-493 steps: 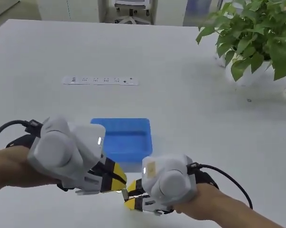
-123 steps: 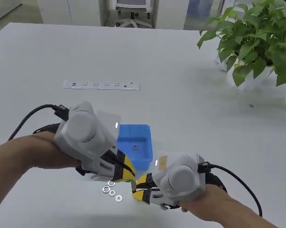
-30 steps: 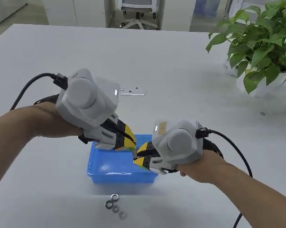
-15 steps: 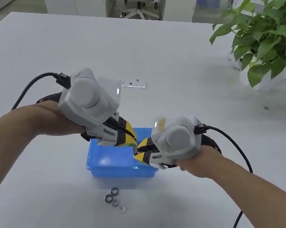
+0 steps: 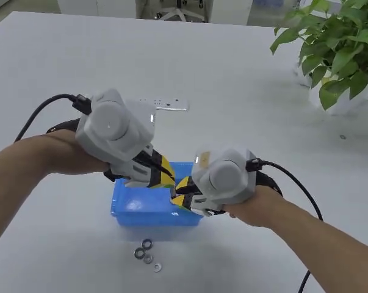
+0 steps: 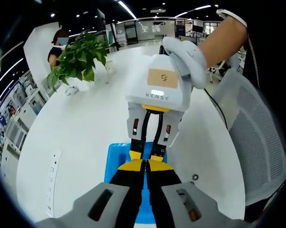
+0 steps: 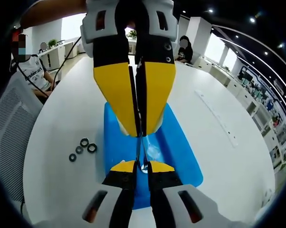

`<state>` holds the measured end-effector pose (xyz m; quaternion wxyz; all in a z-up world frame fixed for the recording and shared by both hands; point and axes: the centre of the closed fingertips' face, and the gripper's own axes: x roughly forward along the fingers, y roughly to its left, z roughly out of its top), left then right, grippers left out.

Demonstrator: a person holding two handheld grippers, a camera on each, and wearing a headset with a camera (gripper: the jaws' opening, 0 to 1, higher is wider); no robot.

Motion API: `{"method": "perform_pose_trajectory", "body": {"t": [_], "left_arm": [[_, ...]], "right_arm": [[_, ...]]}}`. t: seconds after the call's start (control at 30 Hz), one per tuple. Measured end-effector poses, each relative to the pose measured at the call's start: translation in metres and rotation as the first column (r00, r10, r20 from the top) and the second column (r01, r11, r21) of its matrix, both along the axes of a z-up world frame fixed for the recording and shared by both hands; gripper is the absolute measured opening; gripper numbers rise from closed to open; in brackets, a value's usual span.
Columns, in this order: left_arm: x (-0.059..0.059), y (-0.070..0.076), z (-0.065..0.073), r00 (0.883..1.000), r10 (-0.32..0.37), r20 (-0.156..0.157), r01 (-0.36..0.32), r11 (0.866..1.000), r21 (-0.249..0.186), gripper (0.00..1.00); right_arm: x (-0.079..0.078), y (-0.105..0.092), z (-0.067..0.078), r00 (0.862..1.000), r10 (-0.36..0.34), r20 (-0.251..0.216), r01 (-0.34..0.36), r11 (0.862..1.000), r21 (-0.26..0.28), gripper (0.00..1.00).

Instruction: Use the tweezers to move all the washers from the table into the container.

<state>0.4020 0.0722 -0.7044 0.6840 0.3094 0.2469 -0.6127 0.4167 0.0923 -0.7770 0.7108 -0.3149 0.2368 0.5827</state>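
Observation:
The blue container (image 5: pixel 130 206) sits on the white table, and both grippers meet nose to nose above it. My left gripper (image 5: pixel 165 178) is shut on the thin metal tweezers (image 7: pixel 139 114), which run down from its yellow jaws. My right gripper (image 7: pixel 142 167) faces it and is closed around the tweezers' tip, low over the container (image 7: pixel 180 154) floor. A small ring seems to sit at that tip, too small to be sure. Several loose washers (image 5: pixel 147 253) lie on the table just in front of the container. In the right gripper view the washers (image 7: pixel 83 148) lie left of it.
A white power strip (image 5: pixel 165 105) lies beyond the container. A potted plant (image 5: pixel 339 52) stands at the far right. A cable trails from each gripper. People sit at the table's edge in the gripper views, beside a mesh chair (image 6: pixel 247 128).
Four seconds ago the left gripper was down at the washers; both grippers are now over the container. In the last second the camera shifted and the grippers barely moved.

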Motion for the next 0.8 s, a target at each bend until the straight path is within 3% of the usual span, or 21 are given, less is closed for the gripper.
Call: {"method": "perform_pose_trajectory", "body": {"t": [0.37, 0.8], "left_arm": [[-0.0013, -0.0015, -0.0007, 1.000, -0.005, 0.003, 0.005, 1.000, 0.002, 0.05], [-0.0046, 0.0017, 0.0083, 1.000, -0.006, 0.006, 0.006, 1.000, -0.001, 0.05]], "right_arm": [[-0.0010, -0.0013, -0.0005, 1.000, -0.002, 0.000, 0.002, 1.000, -0.003, 0.11], [-0.0051, 0.0007, 0.0083, 1.000, 0.010, 0.010, -0.010, 1.000, 0.006, 0.11]]}}
